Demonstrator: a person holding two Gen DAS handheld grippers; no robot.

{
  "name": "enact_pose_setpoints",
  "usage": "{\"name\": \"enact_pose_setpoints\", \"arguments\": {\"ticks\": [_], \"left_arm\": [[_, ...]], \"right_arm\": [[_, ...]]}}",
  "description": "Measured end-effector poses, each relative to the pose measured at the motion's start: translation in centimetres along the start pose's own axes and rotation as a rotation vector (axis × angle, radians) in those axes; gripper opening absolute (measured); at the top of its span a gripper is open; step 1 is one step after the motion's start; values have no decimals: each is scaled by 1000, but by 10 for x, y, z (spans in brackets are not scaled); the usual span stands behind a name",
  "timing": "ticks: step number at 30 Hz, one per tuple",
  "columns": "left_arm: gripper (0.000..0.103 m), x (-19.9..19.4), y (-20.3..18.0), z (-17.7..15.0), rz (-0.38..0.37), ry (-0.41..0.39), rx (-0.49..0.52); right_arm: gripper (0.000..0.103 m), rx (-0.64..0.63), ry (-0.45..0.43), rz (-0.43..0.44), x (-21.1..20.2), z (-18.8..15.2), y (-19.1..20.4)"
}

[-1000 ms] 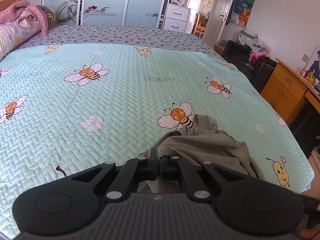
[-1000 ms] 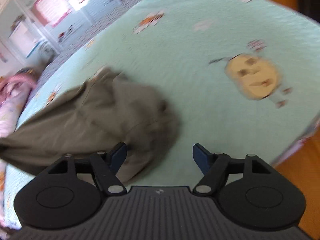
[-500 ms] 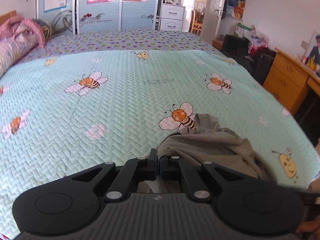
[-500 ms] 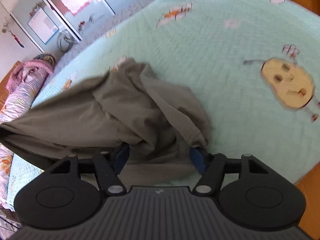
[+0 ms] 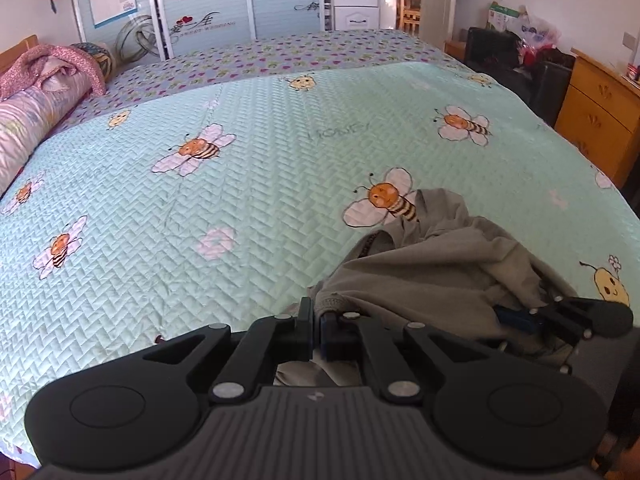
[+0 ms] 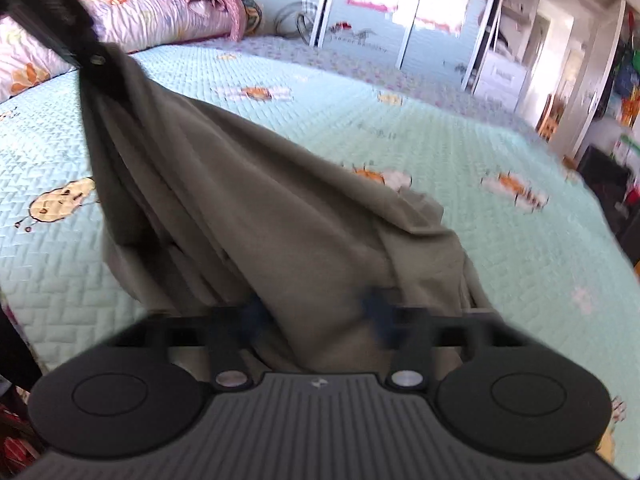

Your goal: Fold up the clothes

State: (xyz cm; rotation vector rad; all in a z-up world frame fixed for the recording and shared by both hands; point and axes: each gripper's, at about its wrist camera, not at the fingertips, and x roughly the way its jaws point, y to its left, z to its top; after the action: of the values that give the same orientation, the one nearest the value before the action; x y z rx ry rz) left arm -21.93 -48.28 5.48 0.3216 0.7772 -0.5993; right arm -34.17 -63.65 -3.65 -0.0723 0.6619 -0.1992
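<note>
An olive-grey garment (image 5: 436,276) lies bunched near the bed's front right corner. My left gripper (image 5: 318,320) is shut on its hem, and the cloth runs taut from there. In the right wrist view the garment (image 6: 280,208) hangs like a tent from the left gripper (image 6: 94,60) at the upper left down to my right gripper (image 6: 316,312). The right gripper's blue pads (image 6: 376,308) stand apart, blurred, with a fold of cloth between them. The left wrist view shows the right gripper (image 5: 536,314) pushed into the garment's right side.
The bed has a mint quilt with bees (image 5: 260,160). Rolled pink bedding (image 5: 40,92) lies along its left side. A wooden dresser (image 5: 600,112) and dark clutter (image 5: 504,56) stand to the right, and wardrobe doors (image 5: 200,12) are beyond the bed.
The right gripper has swung round and moved into the garment, so cloth now lies between its fingers. The left gripper has kept its hold and raised the hem a little.
</note>
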Motion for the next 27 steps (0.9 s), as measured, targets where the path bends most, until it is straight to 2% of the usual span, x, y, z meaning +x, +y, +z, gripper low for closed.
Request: {"name": "enact_pose_setpoints", "arguments": {"ticks": [1, 4, 7, 10, 12, 13, 15, 16, 17, 19, 21, 24, 27], "left_arm": [[2, 0, -3, 0, 1, -3, 10], [2, 1, -14, 1, 4, -7, 45], [4, 5, -28, 4, -11, 2, 74], [4, 10, -55, 5, 17, 2, 162], [4, 15, -74, 5, 32, -2, 225], [4, 17, -80, 5, 29, 3, 242], [4, 21, -91, 4, 31, 11, 275], [4, 22, -96, 3, 33, 14, 292], [4, 23, -100, 1, 32, 16, 308], [4, 25, -105, -1, 30, 20, 329], [4, 27, -110, -2, 31, 23, 347], [4, 26, -112, -6, 40, 25, 361], [4, 25, -108, -9, 53, 33, 360]], "right_arm": [[12, 37, -18, -8, -6, 0, -8], [4, 147, -74, -33, -23, -1, -32], [3, 258, -129, -58, -40, -3, -55], [3, 368, -184, -83, -57, -4, -79], [5, 371, -60, -107, -39, -12, -86], [9, 400, -19, -111, -36, -18, -90], [12, 497, 24, -109, -38, -33, -99], [19, 546, 46, -108, -40, -40, -104], [25, 543, 34, -111, -46, -43, -102], [53, 482, -24, -120, -64, -42, -92], [70, 370, -77, -91, -69, -37, -80], [80, 187, -99, -67, -52, -25, -55], [78, 53, -95, -49, -29, -13, -34]]}}
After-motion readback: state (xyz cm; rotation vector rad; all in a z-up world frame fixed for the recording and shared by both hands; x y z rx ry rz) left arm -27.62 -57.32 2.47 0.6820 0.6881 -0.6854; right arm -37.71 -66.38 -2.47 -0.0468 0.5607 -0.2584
